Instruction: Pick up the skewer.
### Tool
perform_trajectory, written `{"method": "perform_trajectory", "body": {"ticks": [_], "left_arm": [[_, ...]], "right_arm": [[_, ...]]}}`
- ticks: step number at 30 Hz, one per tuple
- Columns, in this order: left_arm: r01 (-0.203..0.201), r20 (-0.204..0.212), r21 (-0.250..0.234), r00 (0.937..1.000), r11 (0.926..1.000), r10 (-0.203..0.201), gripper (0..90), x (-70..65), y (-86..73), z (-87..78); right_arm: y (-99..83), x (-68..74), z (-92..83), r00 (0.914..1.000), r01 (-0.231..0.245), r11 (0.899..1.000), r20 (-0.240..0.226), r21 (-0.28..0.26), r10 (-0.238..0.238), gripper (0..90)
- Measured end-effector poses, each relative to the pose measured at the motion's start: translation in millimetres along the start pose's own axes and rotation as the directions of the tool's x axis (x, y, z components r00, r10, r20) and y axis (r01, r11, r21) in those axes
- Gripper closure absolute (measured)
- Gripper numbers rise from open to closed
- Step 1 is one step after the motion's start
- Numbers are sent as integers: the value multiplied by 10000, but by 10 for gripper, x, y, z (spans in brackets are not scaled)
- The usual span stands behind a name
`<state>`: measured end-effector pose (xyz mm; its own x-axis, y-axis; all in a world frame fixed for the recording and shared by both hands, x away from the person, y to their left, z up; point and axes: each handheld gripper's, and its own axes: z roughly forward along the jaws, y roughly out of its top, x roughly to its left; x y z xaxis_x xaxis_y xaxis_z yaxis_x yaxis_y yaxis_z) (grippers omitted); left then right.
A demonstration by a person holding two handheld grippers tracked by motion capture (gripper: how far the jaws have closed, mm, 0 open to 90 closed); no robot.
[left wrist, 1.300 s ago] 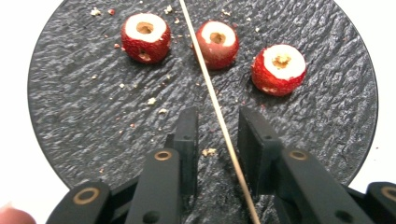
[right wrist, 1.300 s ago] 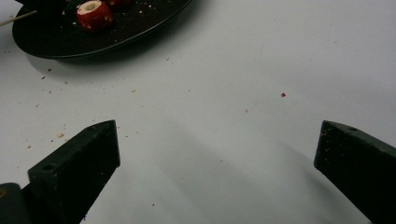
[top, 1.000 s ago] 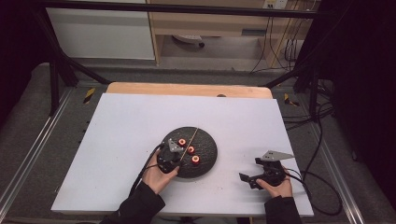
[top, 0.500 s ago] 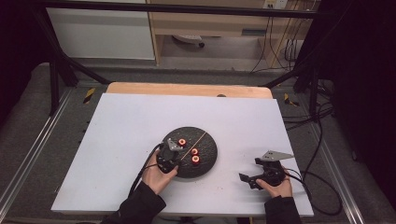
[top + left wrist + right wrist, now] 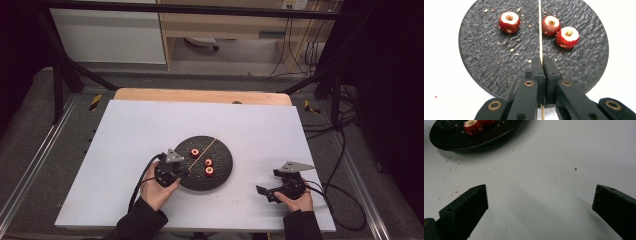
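Evidently the left tongs (image 5: 541, 65) were clamped on a thin wooden skewer (image 5: 540, 30), its shaft running straight ahead of them across the black plate (image 5: 481, 57), between one cored red fruit (image 5: 509, 22) and two others; gripped low, likely for aiming. Right tongs (image 5: 539, 202) rested spread wide on the surface (image 5: 554, 157), plate ahead-left, apparently waiting.

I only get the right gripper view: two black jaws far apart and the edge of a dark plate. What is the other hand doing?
Observer: The left gripper is shut on a thin wooden skewer that reaches across the plate.
Operator: How many red things are there?
Observer: Three cored red fruit pieces, one on one side of the skewer and two on the other.
Operator: Is any on the stick yet?
Observer: No, the skewer passes between them and pierces none.
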<state>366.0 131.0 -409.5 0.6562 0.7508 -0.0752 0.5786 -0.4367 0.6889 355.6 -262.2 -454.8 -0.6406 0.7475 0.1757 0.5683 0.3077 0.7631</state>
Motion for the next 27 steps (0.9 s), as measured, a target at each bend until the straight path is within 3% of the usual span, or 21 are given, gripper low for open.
{"method": "perform_trajectory", "body": {"ticks": [18,27], "left_arm": [[-248,770,-1334,9964,9908,353,882,260,-337,-306],[-15,692,-1758,9975,9844,139,882,389,-545,-391]], "right_arm": [[47,37,15,9999,-55,9998,153,200,52,6],[139,135,94,9997,133,9990,204,429,-142,6]]}}
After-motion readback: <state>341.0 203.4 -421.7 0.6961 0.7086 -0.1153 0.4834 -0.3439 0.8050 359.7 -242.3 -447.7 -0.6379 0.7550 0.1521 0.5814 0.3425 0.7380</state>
